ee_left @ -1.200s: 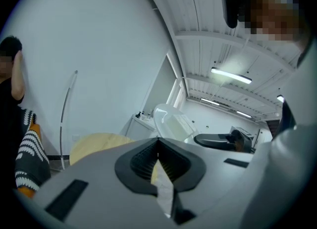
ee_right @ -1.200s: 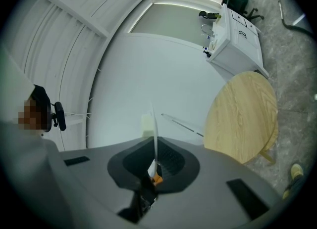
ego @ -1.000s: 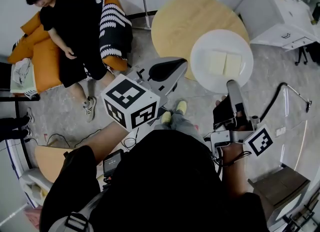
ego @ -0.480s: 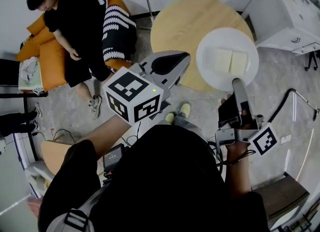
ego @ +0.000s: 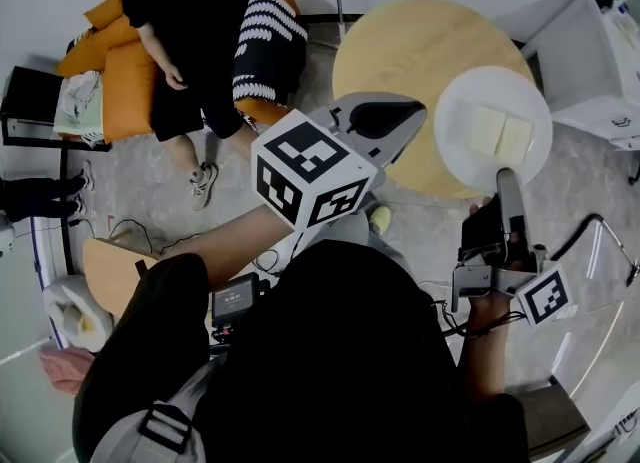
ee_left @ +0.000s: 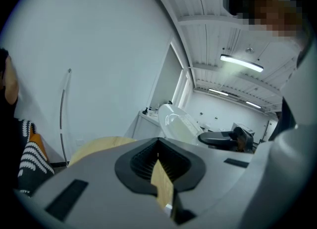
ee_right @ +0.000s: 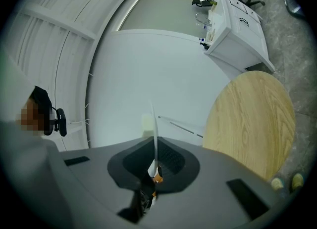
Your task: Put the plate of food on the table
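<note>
A white plate (ego: 492, 131) with two pale slices of food hangs over the near right edge of the round wooden table (ego: 410, 46). My right gripper (ego: 505, 183) is shut on the plate's near rim. In the right gripper view the plate (ee_right: 154, 129) shows edge-on as a thin white line rising from the right gripper (ee_right: 153, 171), with the table (ee_right: 252, 119) to the right. My left gripper (ego: 385, 119) hovers at the table's near edge, left of the plate, shut with nothing seen in it. From the left gripper view the plate (ee_left: 178, 124) appears ahead on the right.
A person (ego: 185, 36) sits on an orange sofa (ego: 120, 81) with a striped cushion (ego: 265, 26), left of the table. White cabinets (ego: 590, 46) stand to the table's right. Cables (ego: 600, 231) lie on the floor, and a shoe (ego: 380, 219) shows below the table's edge.
Both grippers have moved toward the table, the plate still in the right one. The plate stays level with the food on it.
</note>
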`<state>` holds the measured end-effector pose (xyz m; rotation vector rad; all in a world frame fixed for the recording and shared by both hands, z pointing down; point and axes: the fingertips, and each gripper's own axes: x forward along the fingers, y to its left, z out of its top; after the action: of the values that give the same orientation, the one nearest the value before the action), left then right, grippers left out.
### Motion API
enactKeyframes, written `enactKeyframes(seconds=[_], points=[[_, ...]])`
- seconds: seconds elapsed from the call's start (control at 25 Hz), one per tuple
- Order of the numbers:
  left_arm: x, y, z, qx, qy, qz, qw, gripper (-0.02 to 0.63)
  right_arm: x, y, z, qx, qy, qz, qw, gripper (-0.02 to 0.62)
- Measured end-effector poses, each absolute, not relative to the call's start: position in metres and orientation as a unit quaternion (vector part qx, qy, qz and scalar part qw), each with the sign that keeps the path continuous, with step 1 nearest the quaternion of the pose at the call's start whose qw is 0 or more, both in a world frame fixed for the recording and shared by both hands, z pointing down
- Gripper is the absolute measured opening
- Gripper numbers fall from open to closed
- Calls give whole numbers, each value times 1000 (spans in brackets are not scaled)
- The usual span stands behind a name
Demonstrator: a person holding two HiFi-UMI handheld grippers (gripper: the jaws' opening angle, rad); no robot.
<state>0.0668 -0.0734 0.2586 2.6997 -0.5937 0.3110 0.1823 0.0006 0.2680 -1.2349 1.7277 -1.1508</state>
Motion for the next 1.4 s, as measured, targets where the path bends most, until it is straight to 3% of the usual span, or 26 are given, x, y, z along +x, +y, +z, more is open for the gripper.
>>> enactKeyframes(seconds=[0.44, 1.0, 1.4], points=[[54, -148, 280, 952, -203, 113, 201, 6, 165, -74, 284, -482, 661, -455, 351, 18], [57, -171, 263, 959, -176, 87, 202, 6, 167, -82, 274, -515, 650, -440, 345, 18], [86, -219, 288, 951, -170, 126, 225, 6, 196, -127, 301, -518, 640, -455, 338, 18]])
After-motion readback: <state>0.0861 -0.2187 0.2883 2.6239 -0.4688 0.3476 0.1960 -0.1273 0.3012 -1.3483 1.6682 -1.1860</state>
